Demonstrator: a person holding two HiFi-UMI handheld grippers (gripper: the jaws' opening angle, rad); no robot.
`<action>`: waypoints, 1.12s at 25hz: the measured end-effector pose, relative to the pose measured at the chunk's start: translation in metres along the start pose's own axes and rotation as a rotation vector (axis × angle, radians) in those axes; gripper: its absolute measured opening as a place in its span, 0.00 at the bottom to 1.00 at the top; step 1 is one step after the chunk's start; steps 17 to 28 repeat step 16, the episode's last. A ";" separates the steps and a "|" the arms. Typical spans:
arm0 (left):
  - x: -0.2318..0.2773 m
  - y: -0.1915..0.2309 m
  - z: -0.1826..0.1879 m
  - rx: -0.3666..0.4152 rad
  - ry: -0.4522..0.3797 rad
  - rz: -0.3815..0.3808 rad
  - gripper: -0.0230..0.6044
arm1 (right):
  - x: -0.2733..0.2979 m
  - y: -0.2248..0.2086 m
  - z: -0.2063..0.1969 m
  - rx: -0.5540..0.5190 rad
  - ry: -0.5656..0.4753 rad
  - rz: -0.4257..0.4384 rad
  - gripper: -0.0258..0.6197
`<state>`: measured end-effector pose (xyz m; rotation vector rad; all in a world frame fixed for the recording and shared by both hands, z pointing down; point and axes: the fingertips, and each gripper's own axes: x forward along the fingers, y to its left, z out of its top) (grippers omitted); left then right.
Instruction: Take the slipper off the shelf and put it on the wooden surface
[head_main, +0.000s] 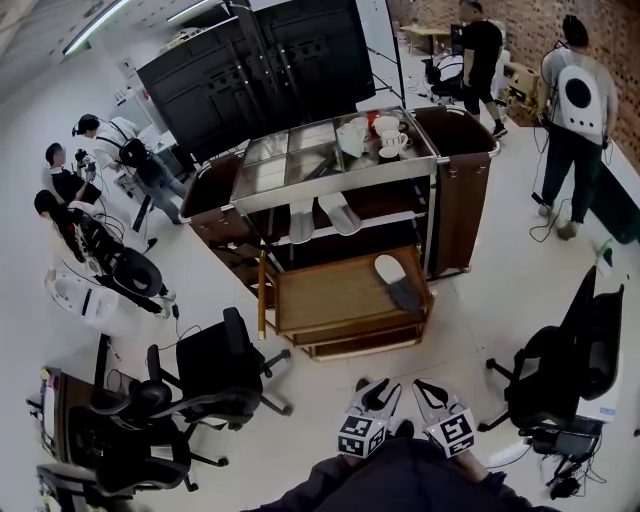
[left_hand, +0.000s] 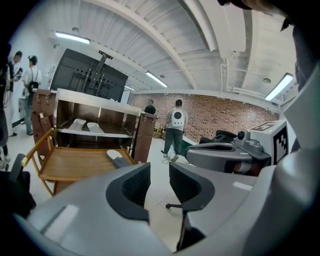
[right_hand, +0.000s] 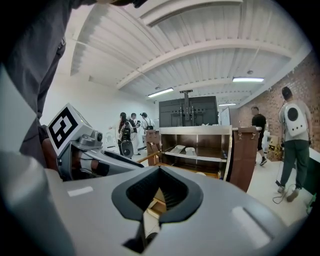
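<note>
Two white slippers (head_main: 301, 221) (head_main: 340, 213) lie side by side on the middle shelf (head_main: 392, 221) of a metal cart. A third slipper (head_main: 397, 281), white with a grey strap, rests on the wooden surface (head_main: 330, 295) in front of and below the shelf. Both grippers are held low, well short of the cart. My left gripper (head_main: 378, 392) (left_hand: 160, 182) is open with a narrow gap and nothing between its pads. My right gripper (head_main: 428, 390) (right_hand: 159, 181) is shut and empty. In the left gripper view the shelf slippers (left_hand: 80, 124) and the wooden surface (left_hand: 70, 162) sit left of the jaws.
Black office chairs stand at the left (head_main: 215, 370) and right (head_main: 570, 365) of the floor in front of the cart. Cups (head_main: 388, 135) sit on the cart top, with brown bags (head_main: 462, 190) hung at its sides. Several people stand at the left (head_main: 75, 215) and far right (head_main: 575, 120).
</note>
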<state>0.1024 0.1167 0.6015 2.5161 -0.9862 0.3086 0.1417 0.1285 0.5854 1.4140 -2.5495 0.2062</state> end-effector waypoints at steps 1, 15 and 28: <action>0.000 0.001 0.001 -0.001 -0.002 0.003 0.25 | 0.000 -0.001 0.000 -0.002 0.001 -0.002 0.04; 0.012 -0.002 -0.002 0.016 0.017 0.005 0.25 | -0.006 -0.022 -0.003 0.006 0.012 -0.036 0.04; 0.015 -0.002 -0.001 0.019 0.014 0.005 0.25 | -0.006 -0.025 -0.002 0.005 0.011 -0.041 0.04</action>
